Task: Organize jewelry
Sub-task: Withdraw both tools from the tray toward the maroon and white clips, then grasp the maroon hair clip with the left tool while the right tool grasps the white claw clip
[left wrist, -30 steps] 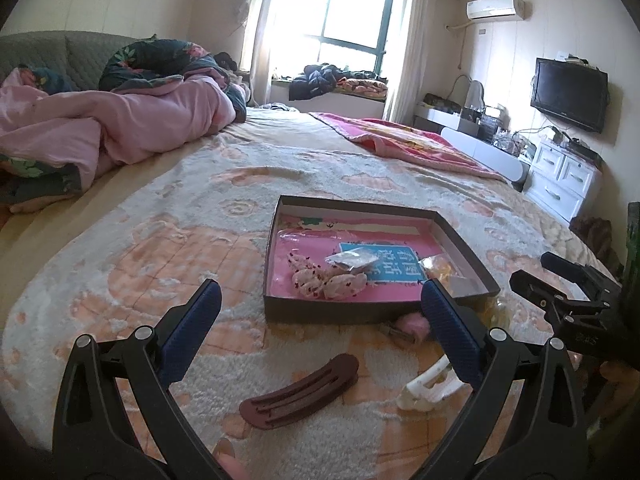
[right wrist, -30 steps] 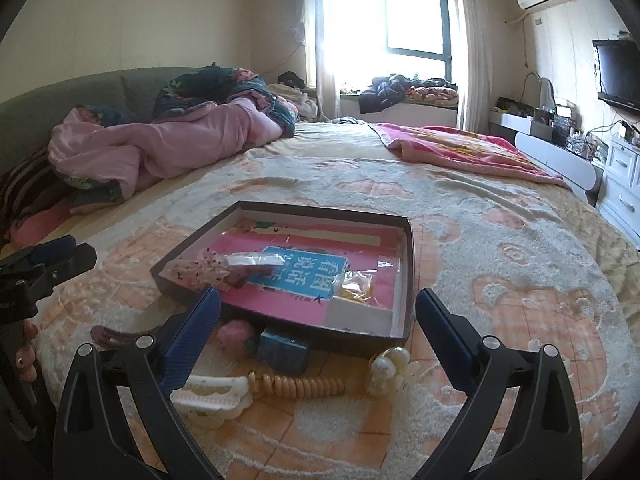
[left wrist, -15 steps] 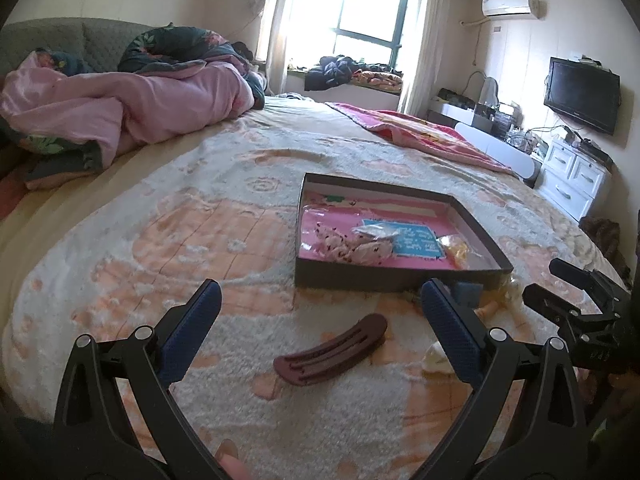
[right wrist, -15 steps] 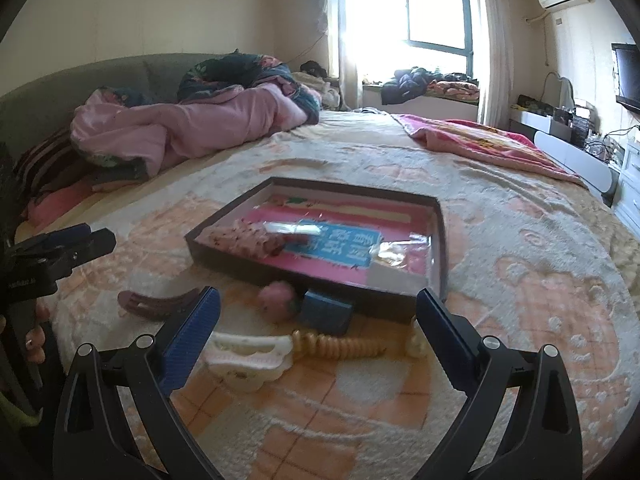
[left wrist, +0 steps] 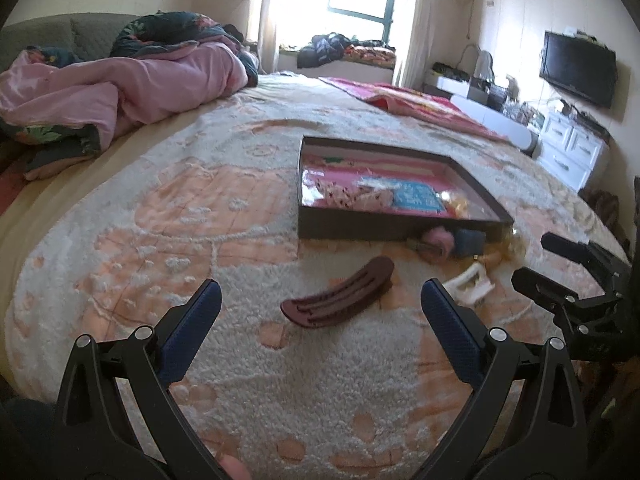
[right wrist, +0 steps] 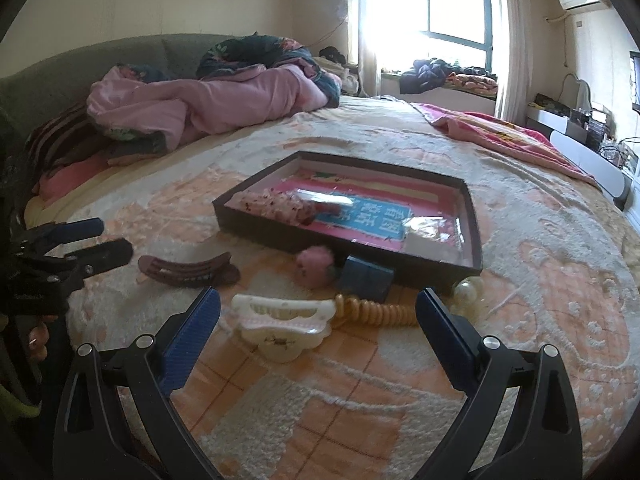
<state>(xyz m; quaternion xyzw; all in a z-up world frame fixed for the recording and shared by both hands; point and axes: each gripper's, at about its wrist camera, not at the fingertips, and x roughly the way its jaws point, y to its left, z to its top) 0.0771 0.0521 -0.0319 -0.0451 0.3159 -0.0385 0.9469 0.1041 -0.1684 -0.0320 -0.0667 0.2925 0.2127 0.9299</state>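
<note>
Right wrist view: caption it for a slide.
Open right hand-held gripper faces white claw clip before the dark tray.

Both views ride low over the bedspread (left wrist: 240, 208), each looking forward along its own spread fingers toward the window (right wrist: 452, 4) at the top of the frame. The left wrist view sits further left, so the dark tray (left wrist: 396, 232) lies right of centre and the brown hair clip (left wrist: 340, 298) sits centre, between the finger tips. The right wrist view looks from the right and nearer, with the tray (right wrist: 280, 236) at centre and the white clip (right wrist: 280, 320) close in the lower middle. Each catches the other gripper at its edge: the right gripper (left wrist: 560, 272) at mid right, the left gripper (right wrist: 80, 248) at mid left.
</note>
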